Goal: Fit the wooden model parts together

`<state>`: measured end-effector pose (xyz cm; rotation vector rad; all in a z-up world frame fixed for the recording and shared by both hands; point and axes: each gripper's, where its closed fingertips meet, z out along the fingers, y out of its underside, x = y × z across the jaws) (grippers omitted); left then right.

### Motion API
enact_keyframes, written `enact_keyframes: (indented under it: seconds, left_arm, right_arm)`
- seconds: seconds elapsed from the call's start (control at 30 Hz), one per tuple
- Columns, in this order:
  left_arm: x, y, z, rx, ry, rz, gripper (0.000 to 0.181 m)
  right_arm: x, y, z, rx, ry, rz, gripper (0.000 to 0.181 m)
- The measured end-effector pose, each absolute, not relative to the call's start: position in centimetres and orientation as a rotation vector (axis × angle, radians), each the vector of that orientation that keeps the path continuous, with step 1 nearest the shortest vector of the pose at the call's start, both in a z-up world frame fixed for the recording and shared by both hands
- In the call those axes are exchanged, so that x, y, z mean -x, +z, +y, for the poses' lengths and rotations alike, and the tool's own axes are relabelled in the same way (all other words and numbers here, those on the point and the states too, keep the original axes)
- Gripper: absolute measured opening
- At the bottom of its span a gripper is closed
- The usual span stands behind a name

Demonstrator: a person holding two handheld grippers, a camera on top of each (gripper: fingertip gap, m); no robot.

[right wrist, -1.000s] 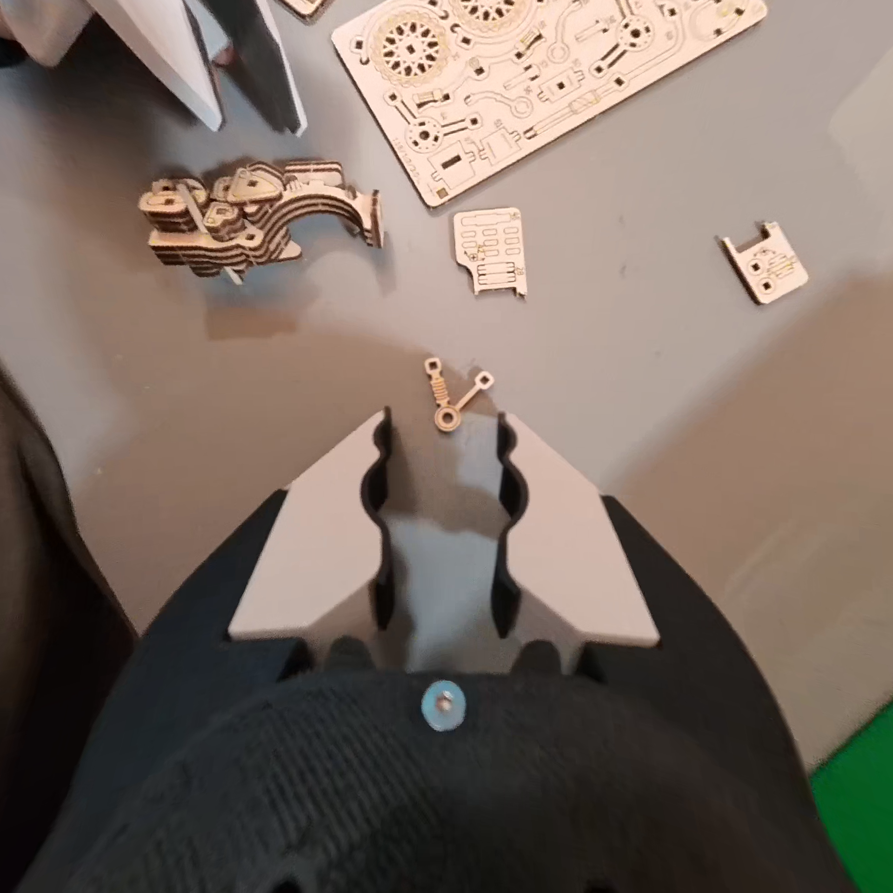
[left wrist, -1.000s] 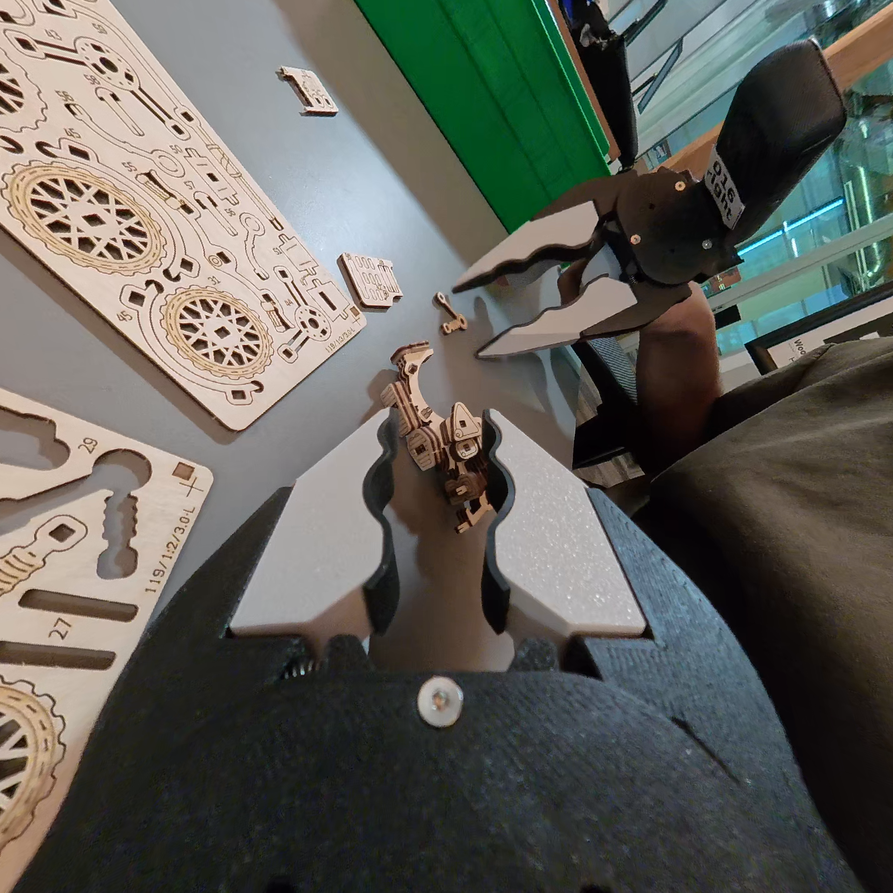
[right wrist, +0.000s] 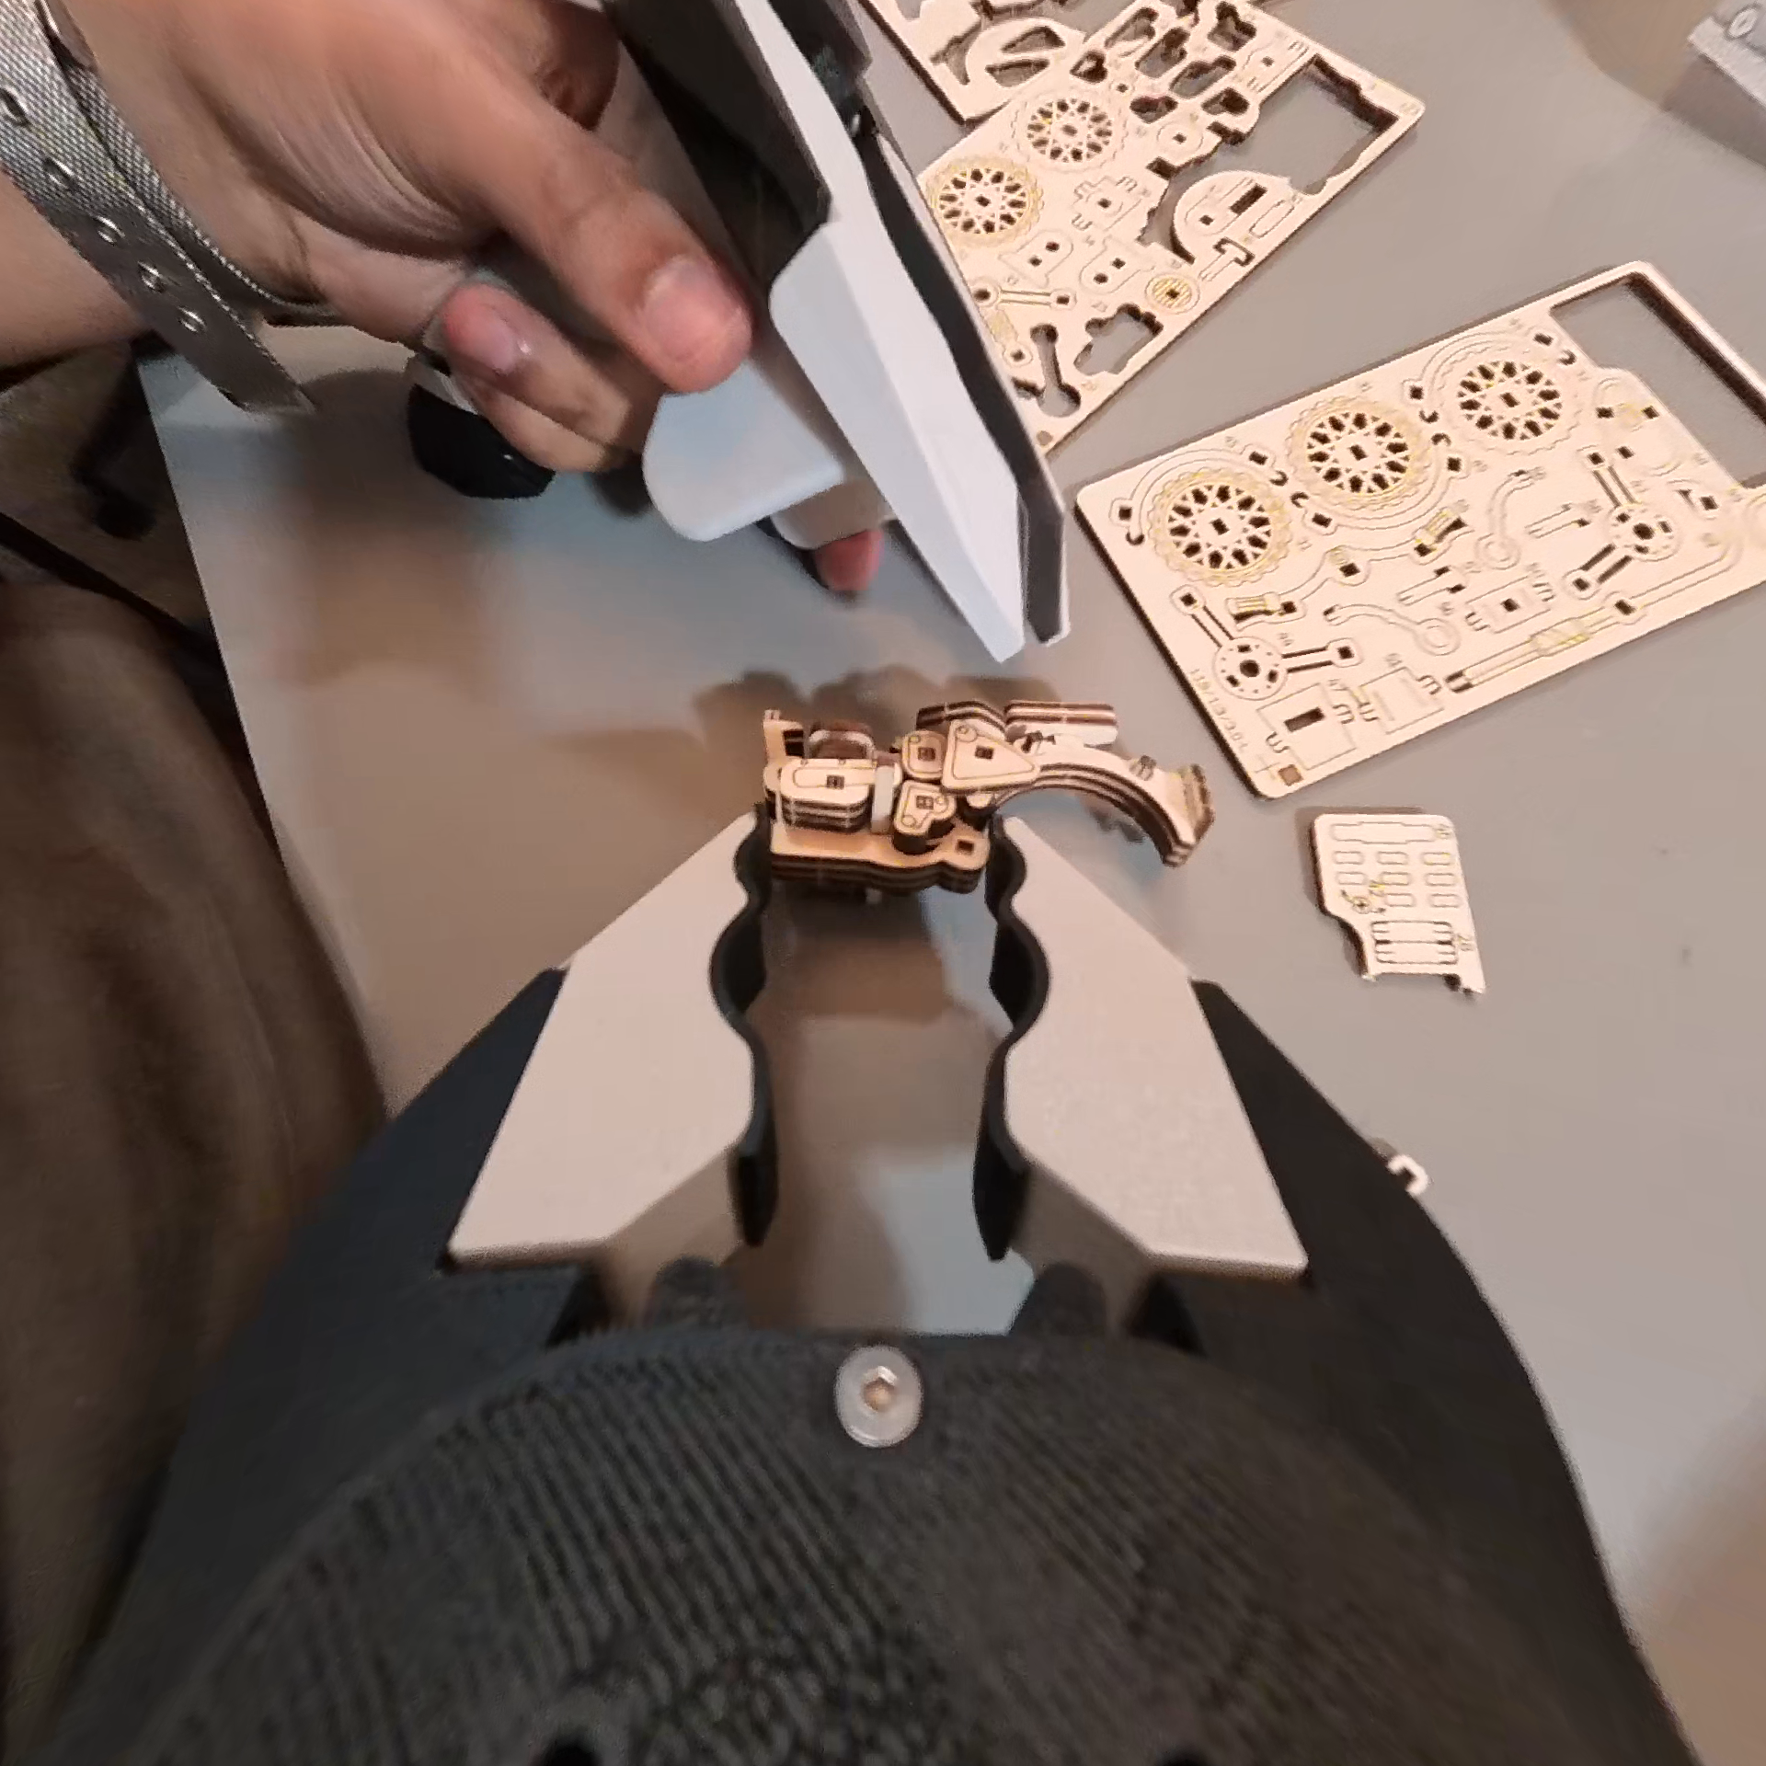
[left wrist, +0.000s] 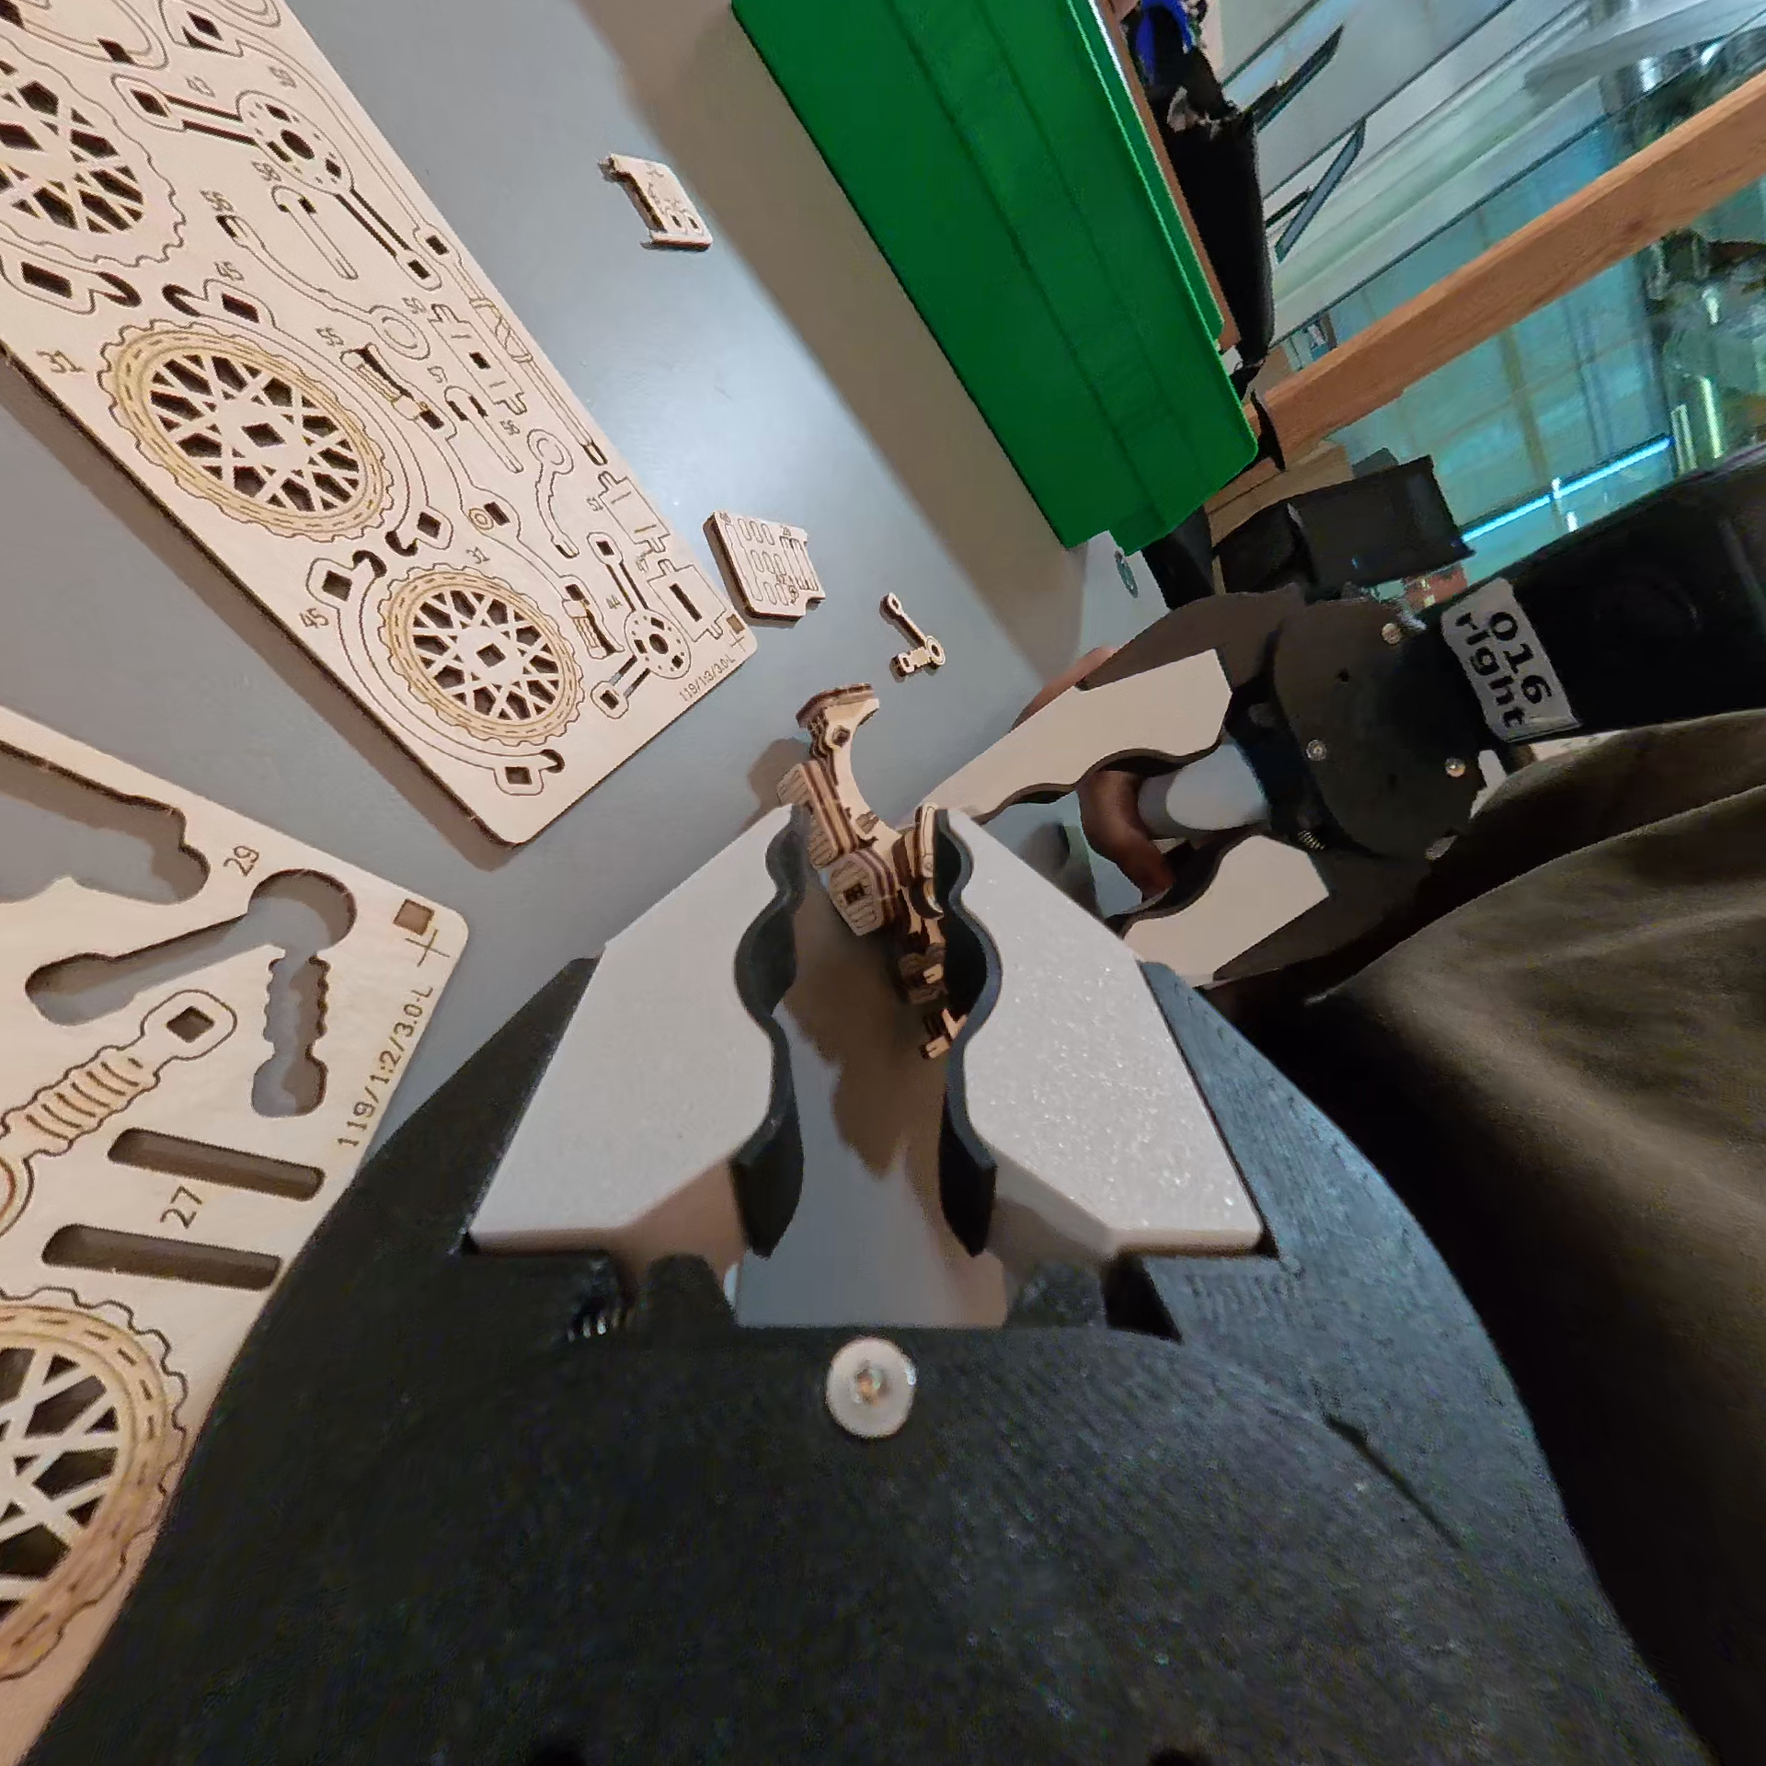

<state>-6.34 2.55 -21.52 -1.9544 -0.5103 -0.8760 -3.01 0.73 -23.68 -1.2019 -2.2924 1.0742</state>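
Partly built wooden assembly [right wrist: 917, 812] lies on table; right gripper [right wrist: 874, 860] brackets it, jaws apart, apparently ungripped; left gripper [left wrist: 865, 846] open, empty; small lever part [left wrist: 913, 635] unfitted

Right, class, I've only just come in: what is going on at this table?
A person works on a wooden model kit with a handheld gripper in each hand. The part-built wooden assembly lies on the grey table. The right gripper, jaws open, reaches around its blocky end; whether it touches is unclear. The left gripper, also open, hovers near the same piece. Laser-cut part sheets, a small rectangular part and a small linkage piece lie nearby.
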Motion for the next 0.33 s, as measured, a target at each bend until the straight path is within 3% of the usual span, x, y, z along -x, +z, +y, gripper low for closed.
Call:
enact_keyframes:
  seconds: [0.13,0.33]
  left_arm:
    - [7.3,-20.3,2.6,1.854,-0.907,-0.567,0.037]
    - [7.5,-16.5,2.3,1.535,-1.229,-0.631,0.040]
  right_arm:
    - [3.5,-22.1,1.4,1.117,1.124,-2.228,0.043]
    - [4.2,-17.3,2.6,0.779,1.149,-2.000,0.043]
